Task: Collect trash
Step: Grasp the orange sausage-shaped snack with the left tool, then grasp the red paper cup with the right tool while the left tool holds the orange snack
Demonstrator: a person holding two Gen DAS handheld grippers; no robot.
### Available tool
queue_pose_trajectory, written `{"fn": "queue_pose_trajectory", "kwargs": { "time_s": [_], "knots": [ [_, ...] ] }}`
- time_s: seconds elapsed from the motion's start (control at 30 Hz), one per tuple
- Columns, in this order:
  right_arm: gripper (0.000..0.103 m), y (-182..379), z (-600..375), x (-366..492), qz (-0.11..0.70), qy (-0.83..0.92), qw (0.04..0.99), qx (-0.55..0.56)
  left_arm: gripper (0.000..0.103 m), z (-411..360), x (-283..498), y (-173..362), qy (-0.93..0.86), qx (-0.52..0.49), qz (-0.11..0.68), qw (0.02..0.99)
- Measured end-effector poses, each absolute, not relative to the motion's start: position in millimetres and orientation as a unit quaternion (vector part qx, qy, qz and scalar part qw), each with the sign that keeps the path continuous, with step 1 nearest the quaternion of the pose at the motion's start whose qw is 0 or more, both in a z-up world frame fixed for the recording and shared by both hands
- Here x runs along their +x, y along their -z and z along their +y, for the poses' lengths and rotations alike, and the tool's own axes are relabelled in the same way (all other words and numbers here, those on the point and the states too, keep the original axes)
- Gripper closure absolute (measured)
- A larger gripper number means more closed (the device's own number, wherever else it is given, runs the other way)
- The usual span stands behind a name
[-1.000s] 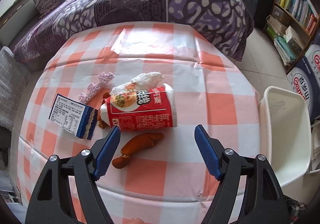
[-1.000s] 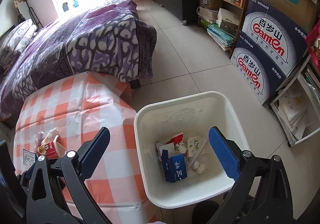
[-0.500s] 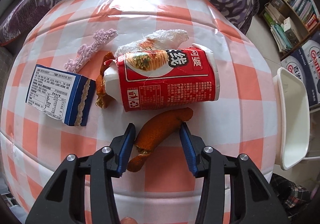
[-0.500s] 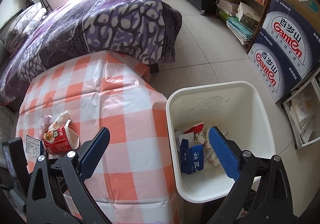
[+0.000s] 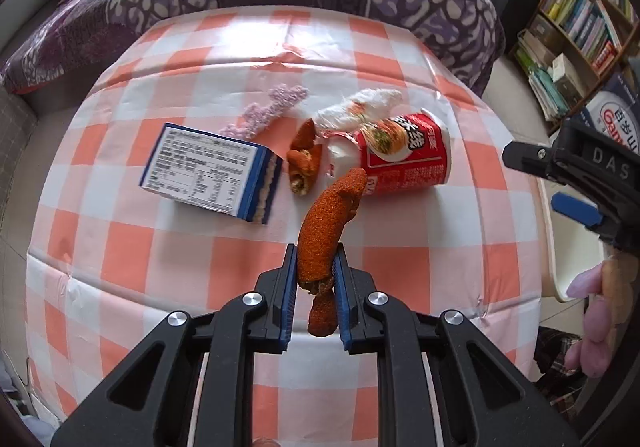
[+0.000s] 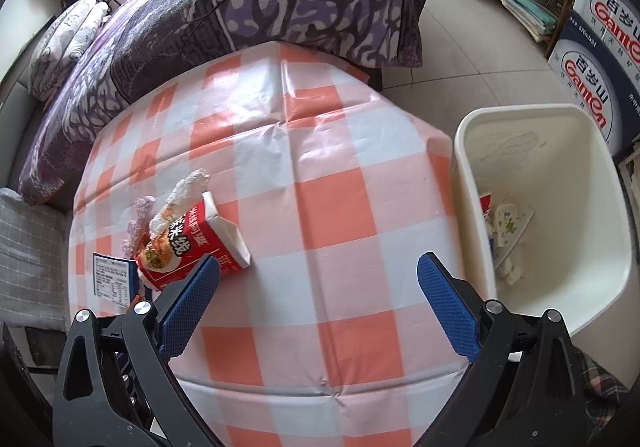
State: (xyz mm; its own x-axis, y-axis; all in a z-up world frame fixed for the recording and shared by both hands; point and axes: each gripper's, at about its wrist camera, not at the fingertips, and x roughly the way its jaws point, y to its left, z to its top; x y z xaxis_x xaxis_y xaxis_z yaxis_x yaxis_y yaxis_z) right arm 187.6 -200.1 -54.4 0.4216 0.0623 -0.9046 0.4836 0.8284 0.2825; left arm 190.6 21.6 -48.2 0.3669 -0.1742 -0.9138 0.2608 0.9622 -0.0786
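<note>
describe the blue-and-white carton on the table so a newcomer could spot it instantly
Start at the orange-and-white checked tablecloth in the left wrist view. In the trash cluster, the blue-and-white carton lies flat at the left end, beside a piece of orange peel and the toppled red noodle cup. It is the only boxy item, with a white printed label panel facing up.

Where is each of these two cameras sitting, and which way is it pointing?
Left wrist: rides on the left gripper, looking steeply down at the checked table; its fingers are shut on an orange peel; the right gripper and a hand show at the right edge.
Right wrist: rides on the right gripper, looking down over the table edge and white bin; its fingers stand open and empty.
Shared: table, red cup, blue box, bin, bed.
</note>
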Motion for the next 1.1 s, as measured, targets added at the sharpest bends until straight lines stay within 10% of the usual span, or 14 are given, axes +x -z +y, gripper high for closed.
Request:
{"fn": "queue_pose_trajectory", "kwargs": {
  "time_s": [0.63,0.83,1.1],
  "knots": [
    [0.009,100,-121,231,0.485,0.232,0.726,0.428,0.085,148,207,-25,0.052,-0.136,0.483,0.863],
    [0.049,103,-108,245,0.504,0.178,0.755,0.379,0.085,164,207,-27,0.040,-0.152,0.478,0.864],
    [0.060,60,-88,232,0.485,0.068,0.832,0.260,0.085,168,203,-32,0.008,-0.142,0.455,0.879]
  ]
}}
